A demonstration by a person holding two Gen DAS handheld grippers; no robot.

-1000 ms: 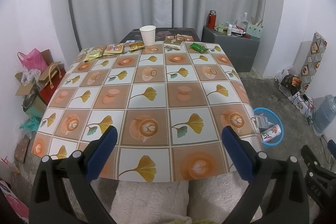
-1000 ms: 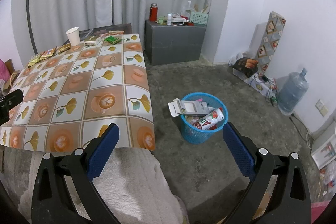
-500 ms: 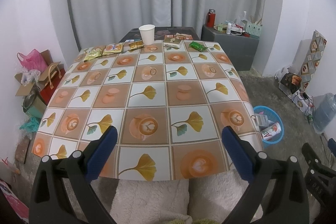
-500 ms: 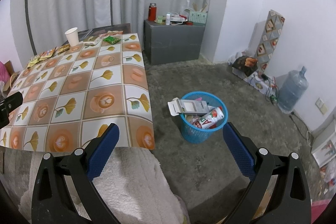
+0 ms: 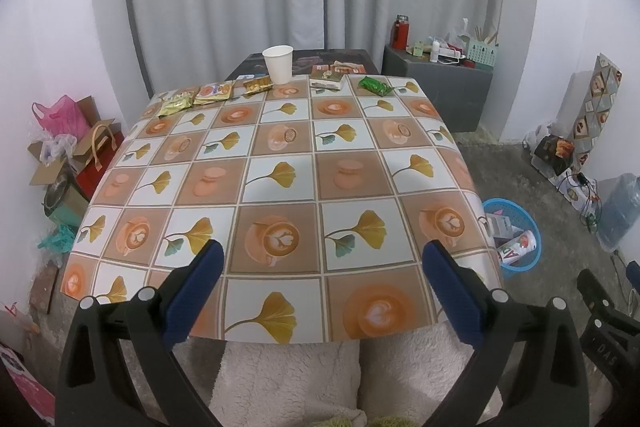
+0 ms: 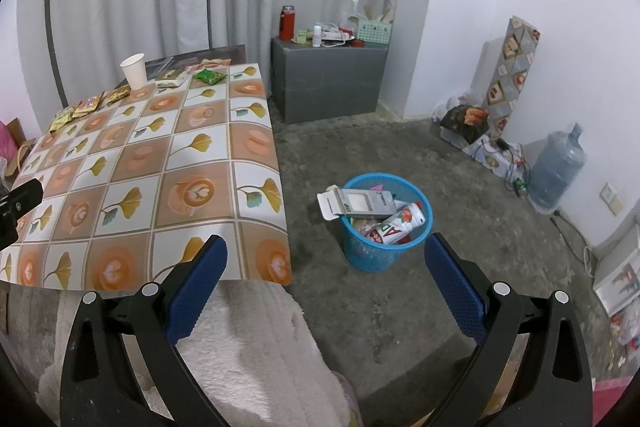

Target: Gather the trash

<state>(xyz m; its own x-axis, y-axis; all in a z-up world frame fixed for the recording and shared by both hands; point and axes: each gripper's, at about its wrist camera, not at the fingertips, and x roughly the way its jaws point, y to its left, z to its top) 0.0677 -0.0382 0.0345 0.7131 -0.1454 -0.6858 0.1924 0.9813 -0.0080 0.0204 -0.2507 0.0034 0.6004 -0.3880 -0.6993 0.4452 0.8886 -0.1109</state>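
Trash lies along the far edge of the patterned table (image 5: 280,195): a white paper cup (image 5: 278,64), a green wrapper (image 5: 375,85), a small box (image 5: 329,82) and several yellow snack packets (image 5: 200,97). The cup (image 6: 135,71) and green wrapper (image 6: 209,76) also show in the right wrist view. A blue bin (image 6: 387,223) holding a carton and a can stands on the floor right of the table; it also shows in the left wrist view (image 5: 514,239). My left gripper (image 5: 320,263) is open and empty above the table's near edge. My right gripper (image 6: 326,259) is open and empty near the bin.
A grey cabinet (image 6: 328,79) with a red flask and clutter stands at the back wall. A water jug (image 6: 558,167) and boxes line the right wall. Bags and cartons (image 5: 64,155) sit left of the table. A fluffy white cushion (image 6: 248,359) lies below the grippers.
Both grippers have barely shifted; the views are nearly the same. Nothing was picked up or moved.
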